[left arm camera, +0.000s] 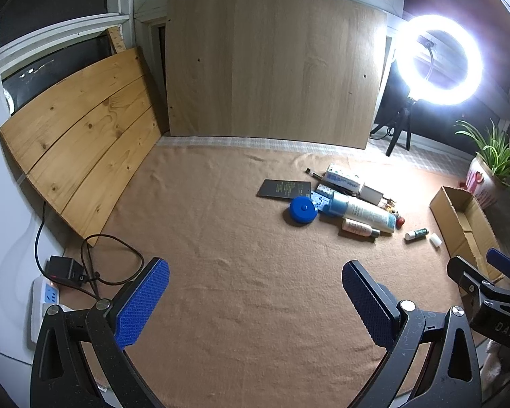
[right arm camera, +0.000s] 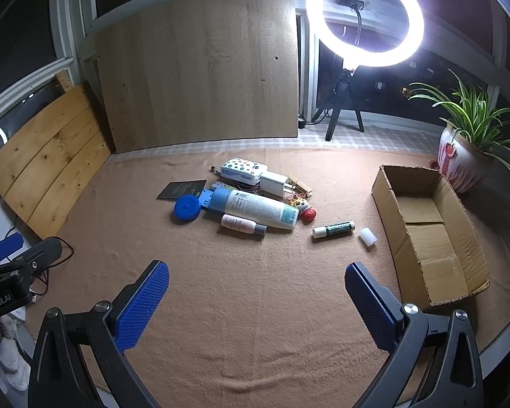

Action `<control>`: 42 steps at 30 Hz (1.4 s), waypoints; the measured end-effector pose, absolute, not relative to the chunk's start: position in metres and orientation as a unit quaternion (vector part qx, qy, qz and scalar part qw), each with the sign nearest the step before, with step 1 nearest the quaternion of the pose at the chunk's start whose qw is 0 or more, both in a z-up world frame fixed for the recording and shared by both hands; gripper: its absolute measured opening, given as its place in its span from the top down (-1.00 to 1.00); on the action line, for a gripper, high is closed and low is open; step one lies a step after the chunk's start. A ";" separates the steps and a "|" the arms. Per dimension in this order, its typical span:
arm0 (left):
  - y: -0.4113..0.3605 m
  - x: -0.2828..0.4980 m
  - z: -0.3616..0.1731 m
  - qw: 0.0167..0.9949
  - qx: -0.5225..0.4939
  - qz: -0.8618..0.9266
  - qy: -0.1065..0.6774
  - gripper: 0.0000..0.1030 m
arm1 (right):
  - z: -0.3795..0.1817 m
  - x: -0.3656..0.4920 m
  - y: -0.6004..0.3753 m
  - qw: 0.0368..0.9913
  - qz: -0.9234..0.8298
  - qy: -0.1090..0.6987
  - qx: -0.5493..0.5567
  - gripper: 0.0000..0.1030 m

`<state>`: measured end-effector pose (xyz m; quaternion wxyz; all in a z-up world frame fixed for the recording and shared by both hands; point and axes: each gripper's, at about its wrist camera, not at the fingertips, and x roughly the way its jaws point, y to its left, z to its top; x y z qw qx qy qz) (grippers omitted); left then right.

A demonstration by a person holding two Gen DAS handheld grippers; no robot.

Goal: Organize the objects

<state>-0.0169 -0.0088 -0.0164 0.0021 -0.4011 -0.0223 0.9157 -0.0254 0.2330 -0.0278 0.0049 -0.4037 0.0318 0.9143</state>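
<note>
- Meanwhile, both grippers, left and right, hover spread and empty above the blanket.
- Clutter lies well ahead; box waits right.
- Best start: the loose tube nearest the box.

Matt cloth cover; corrugated cardboard box; glossy plastic btl.

Left gripper and right gripper both hover side by side, blue-padded jaws spread wide, holding nothing.
</note>
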 end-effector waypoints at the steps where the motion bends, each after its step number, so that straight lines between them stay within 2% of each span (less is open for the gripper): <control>1: -0.008 -0.018 -0.017 0.003 -0.401 0.916 -0.022 -1.00 | -0.028 -0.025 0.233 0.004 0.914 0.032 -0.404 -0.99; 14: -0.001 -0.026 -0.028 0.006 -0.411 0.911 -0.020 -1.00 | -0.032 -0.032 0.239 -0.002 0.912 0.036 -0.408 -0.98; 23: 0.004 -0.042 -0.047 0.005 -0.428 0.903 -0.019 -1.00 | -0.044 -0.052 0.257 -0.010 0.907 0.046 -0.419 -0.84; 32: 0.009 -0.060 -0.065 0.000 -0.440 0.898 -0.014 -1.00 | -0.066 -0.088 0.277 -0.042 0.890 0.064 -0.449 -0.53; 36: 0.011 -0.066 -0.072 -0.004 -0.444 0.896 -0.013 -1.00 | -0.082 -0.117 0.278 -0.065 0.876 0.067 -0.474 -0.31; 42: 0.003 -0.070 -0.078 -0.020 -0.450 0.892 -0.018 -0.99 | -0.104 -0.175 0.276 -0.097 0.855 0.080 -0.503 -0.24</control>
